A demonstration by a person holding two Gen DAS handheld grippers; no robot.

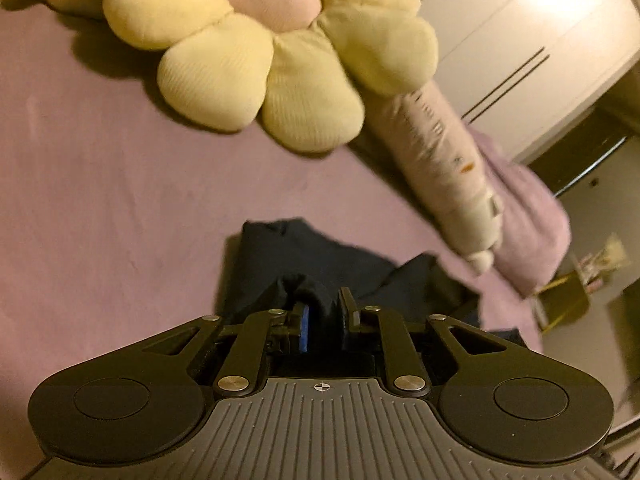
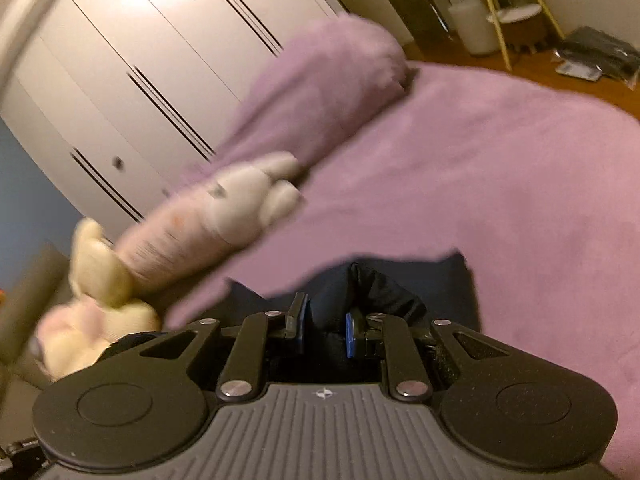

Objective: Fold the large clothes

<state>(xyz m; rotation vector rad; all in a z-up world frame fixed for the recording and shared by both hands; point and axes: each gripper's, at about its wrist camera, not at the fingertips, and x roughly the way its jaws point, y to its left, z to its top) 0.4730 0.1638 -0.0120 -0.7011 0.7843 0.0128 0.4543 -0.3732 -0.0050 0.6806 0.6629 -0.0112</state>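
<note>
While I hold a pair of tongs in each hand, both are clamped on the same dark navy garment (image 1: 320, 264), which lies bunched on the purple bedspread (image 1: 100, 200). From my left gripper (image 1: 323, 312), the jaws stand close together with a fold of navy cloth pinched between the pads; the rest of the garment spreads toward 12 and 2 o'clock on the bed. Well beyond it, at 11 to 12 o'clock, rests a large yellow flower cushion (image 1: 260, 52) with a pink centre. At 2 o'clock lies a long pale bolster toy (image 1: 440, 168), beside a rolled purple blanket (image 1: 528, 216).

From my right gripper (image 2: 327, 320), the jaws likewise grip a raised ridge of the navy garment (image 2: 360, 284). The bolster toy (image 2: 208, 216) lies at 10 o'clock, blurred. White wardrobe doors (image 2: 140, 60) fill the 11 o'clock side.
</note>
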